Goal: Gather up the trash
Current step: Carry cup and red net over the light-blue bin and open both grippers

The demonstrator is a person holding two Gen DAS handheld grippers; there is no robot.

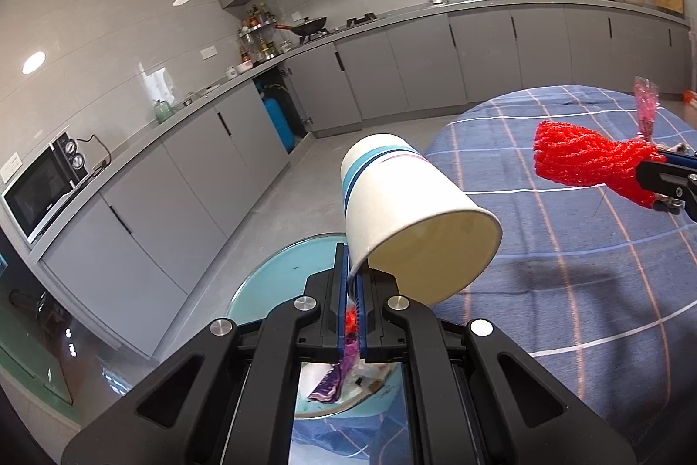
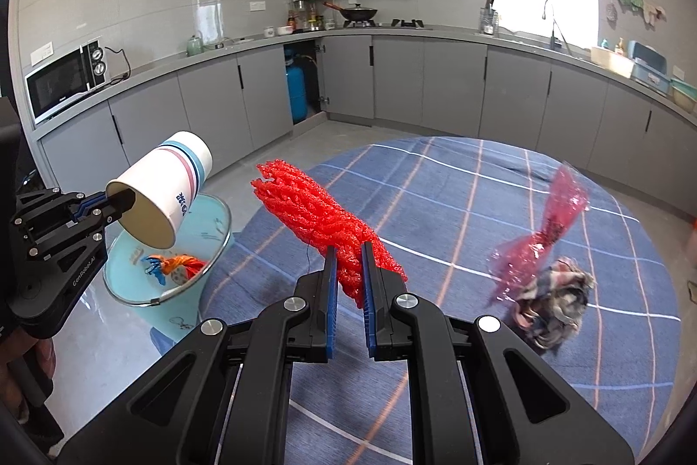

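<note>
Grey kitchen behind our blue plaid counter (image 2: 435, 203), our left claw (image 1: 353, 282) pinched the tilted paper cup (image 1: 414, 212) over the pale-blue bin (image 2: 130, 282), our right claw (image 2: 348, 273) gripped red foam netting (image 2: 322, 221), pink wrapper (image 2: 544, 229) and crumpled rag (image 2: 553, 303) lay behind.

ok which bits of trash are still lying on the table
Two: the pink cellophane wrapper and the crumpled wad beside it. The paper cup and red foam net are held in the jaws, off the table.

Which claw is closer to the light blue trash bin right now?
Left. The left claw holds the paper cup right over the bin; the right claw, gripping red foam netting, is over the table.
</note>
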